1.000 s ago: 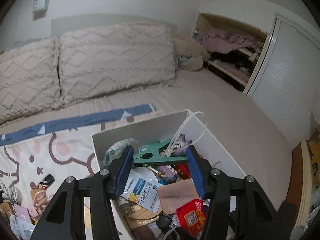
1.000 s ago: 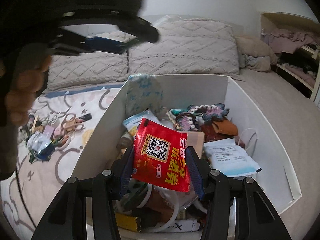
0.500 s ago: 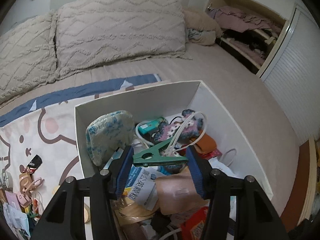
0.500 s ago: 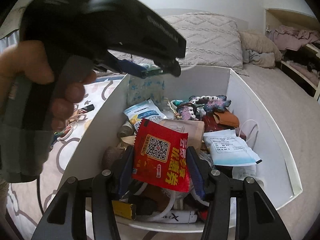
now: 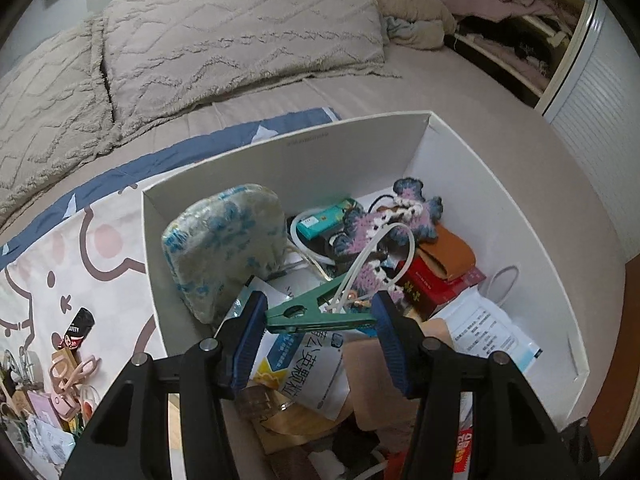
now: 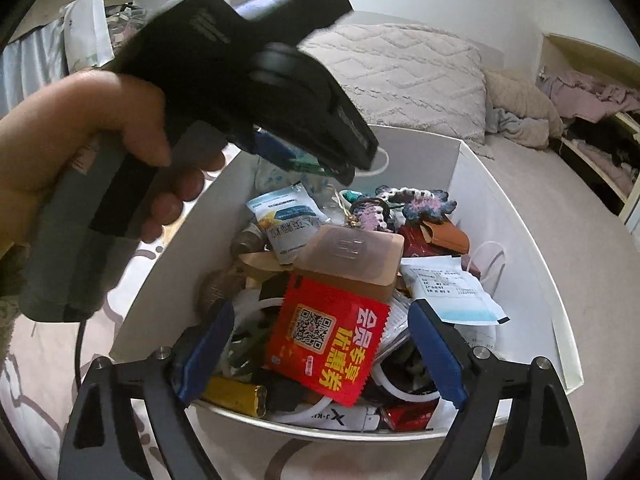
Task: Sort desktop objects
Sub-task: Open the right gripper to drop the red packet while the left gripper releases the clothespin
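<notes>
The left gripper (image 5: 320, 320) clamps a green clothes peg (image 5: 316, 312), a white cable tie (image 5: 380, 256) looped through it, over the white box (image 5: 360, 148); the right gripper (image 6: 320, 340) is opening, its pads clear of the red coupon packet (image 6: 328, 332) lying on the pile between them. At ten o'clock in the right view, the hand (image 6: 80, 140) brings the left tool close overhead. Risks: the tie could snag the crocheted piece (image 5: 400, 216) at one o'clock, or the packet may slide off the heap.

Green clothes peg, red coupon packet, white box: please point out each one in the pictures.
green clothes peg (image 5: 316, 314), left wrist view, its body.
red coupon packet (image 6: 328, 332), right wrist view, its printed face.
white box (image 5: 344, 156), left wrist view, far wall.
</notes>
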`<state>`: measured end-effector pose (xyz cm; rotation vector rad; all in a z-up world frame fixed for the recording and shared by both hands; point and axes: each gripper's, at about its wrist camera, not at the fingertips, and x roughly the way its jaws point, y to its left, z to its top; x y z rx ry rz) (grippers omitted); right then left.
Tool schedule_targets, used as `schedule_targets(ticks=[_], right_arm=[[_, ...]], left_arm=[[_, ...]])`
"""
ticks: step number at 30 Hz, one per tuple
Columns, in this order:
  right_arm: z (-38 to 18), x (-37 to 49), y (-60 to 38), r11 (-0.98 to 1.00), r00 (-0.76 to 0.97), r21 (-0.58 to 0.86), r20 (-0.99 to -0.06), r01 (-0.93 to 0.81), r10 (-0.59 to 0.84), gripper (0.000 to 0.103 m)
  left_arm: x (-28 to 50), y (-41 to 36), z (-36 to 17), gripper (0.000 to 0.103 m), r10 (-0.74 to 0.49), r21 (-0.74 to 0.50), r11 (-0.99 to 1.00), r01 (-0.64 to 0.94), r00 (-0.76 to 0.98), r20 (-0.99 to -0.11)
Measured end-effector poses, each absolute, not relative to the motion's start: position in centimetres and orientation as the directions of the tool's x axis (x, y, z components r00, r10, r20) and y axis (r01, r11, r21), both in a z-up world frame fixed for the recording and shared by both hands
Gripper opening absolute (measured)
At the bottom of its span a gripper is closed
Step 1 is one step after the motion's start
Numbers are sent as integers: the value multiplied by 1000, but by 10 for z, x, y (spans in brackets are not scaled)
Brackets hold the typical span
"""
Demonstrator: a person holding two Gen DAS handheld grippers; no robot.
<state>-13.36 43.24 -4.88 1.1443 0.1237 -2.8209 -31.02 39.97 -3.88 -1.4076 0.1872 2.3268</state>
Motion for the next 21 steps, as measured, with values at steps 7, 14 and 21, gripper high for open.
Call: schedule_targets(ticks=[7, 14, 21], right_arm=[[-47, -129, 436, -994, -717, -54, -696, 96, -32, 89], [-49, -132, 439, -994, -712, -54, -702, 92, -28, 89], [-48, -131, 439, -994, -712, -49, -701, 97, -35, 89]], left_arm=[[-314, 405, -49, 54, 237, -83, -913, -400, -354, -905], [-315, 407, -56, 57, 190, -49, -924, -379, -344, -919], [-314, 403, -53, 96, 153, -2, -931, -364, -385, -910]])
